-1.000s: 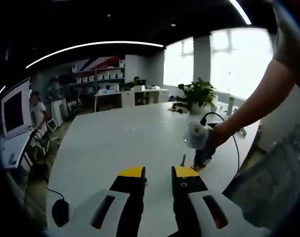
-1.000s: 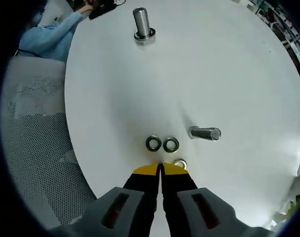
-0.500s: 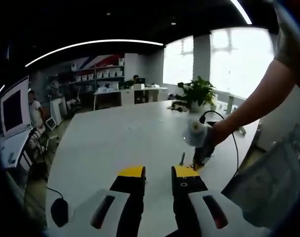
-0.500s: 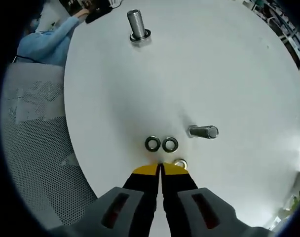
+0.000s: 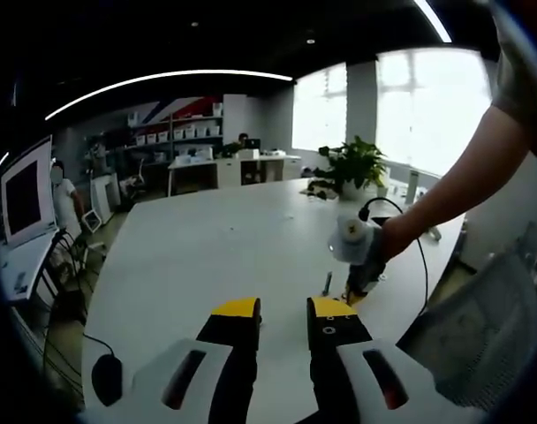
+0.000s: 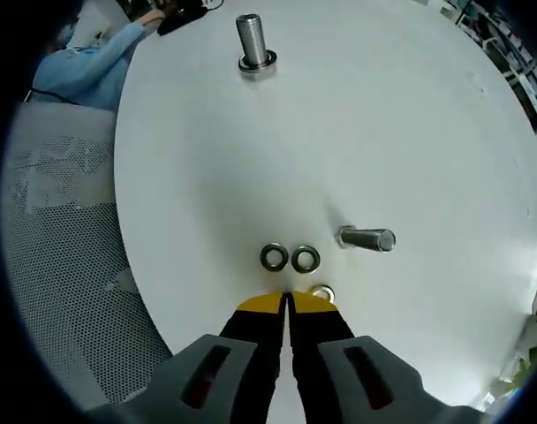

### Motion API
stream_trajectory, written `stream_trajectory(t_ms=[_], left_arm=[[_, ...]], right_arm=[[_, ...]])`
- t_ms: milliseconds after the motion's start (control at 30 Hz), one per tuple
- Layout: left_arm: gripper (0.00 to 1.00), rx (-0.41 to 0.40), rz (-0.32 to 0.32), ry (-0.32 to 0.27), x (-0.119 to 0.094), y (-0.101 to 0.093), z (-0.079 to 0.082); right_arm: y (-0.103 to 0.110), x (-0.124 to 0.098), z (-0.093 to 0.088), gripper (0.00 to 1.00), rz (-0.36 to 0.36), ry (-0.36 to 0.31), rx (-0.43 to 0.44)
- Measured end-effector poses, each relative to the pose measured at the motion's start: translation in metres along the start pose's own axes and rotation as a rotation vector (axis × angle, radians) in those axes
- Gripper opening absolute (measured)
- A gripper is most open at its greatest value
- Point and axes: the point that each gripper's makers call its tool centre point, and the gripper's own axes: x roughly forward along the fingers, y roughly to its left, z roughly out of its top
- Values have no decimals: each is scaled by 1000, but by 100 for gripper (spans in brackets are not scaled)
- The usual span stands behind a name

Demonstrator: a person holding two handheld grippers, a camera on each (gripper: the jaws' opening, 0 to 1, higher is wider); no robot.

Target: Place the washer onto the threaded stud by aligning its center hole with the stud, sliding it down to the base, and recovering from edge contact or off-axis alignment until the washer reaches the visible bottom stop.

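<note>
In the right gripper view my right gripper (image 6: pixel 288 301) points down at the white table (image 6: pixel 383 124), jaws shut together with nothing between them. One washer (image 6: pixel 322 292) lies just right of the tips, partly hidden by them. Two more washers (image 6: pixel 274 257) (image 6: pixel 305 259) lie side by side slightly farther on. A threaded stud (image 6: pixel 253 40) stands upright at the far end with a ring at its base. A second stud (image 6: pixel 367 238) lies on its side. In the left gripper view my left gripper (image 5: pixel 283 309) is open and empty above the table. The right gripper (image 5: pixel 351 297) is held by a hand beside the upright stud (image 5: pixel 327 283).
A mesh chair (image 6: pixel 65 265) stands along the table's edge, and a blue sleeve (image 6: pixel 92 66) reaches in near the upright stud. In the left gripper view there are a black mouse (image 5: pixel 107 380), a potted plant (image 5: pixel 351 168), a cable (image 5: pixel 419 256) and the chair back (image 5: pixel 480 336).
Both views sway slightly with the hands. The mesh chair back at the lower right of the left gripper view has shifted. Washers, studs and both grippers keep their places.
</note>
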Motion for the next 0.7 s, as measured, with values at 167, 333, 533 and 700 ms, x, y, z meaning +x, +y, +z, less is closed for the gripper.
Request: stream_trajectory(t_ms=[167, 333, 533, 700], left_arm=[[19, 0, 2, -5, 0, 0, 1], [19, -4, 5, -11, -1, 1, 2], [20, -15, 0, -32, -2, 1, 6], [20, -21, -3, -32, -1, 1, 6]], right_arm=[[0, 1, 0, 4, -4, -9, -4], [0, 1, 0, 5, -10, -20, -16], [6, 0, 0, 11, 3, -29, -24], [7, 0, 0, 13, 1, -32, -39]])
